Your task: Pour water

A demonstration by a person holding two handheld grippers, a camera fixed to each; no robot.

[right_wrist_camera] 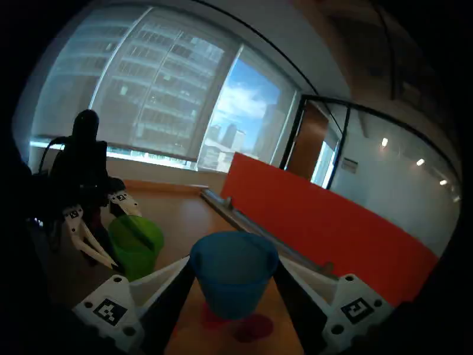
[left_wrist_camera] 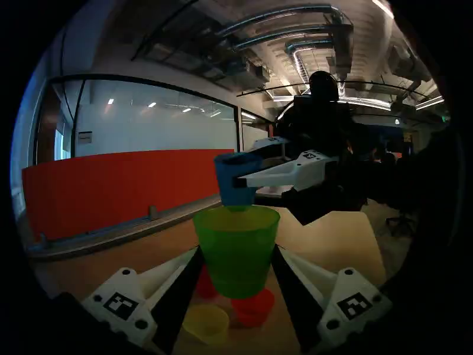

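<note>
Clamped mid-wall on the green cup at the left gripper view's lower centre, the left gripper faces the right gripper, clamped on the blue cup just above; both cups look like light, thin, slippery plastic that a hard squeeze would deform.

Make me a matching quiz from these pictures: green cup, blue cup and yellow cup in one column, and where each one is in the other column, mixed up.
Things:
1. green cup
2. blue cup
3. yellow cup

Places:
A. standing on the table
B. gripped between the fingers of the left gripper
C. gripped between the fingers of the right gripper

Pairs: 1-B, 2-C, 3-A
</note>
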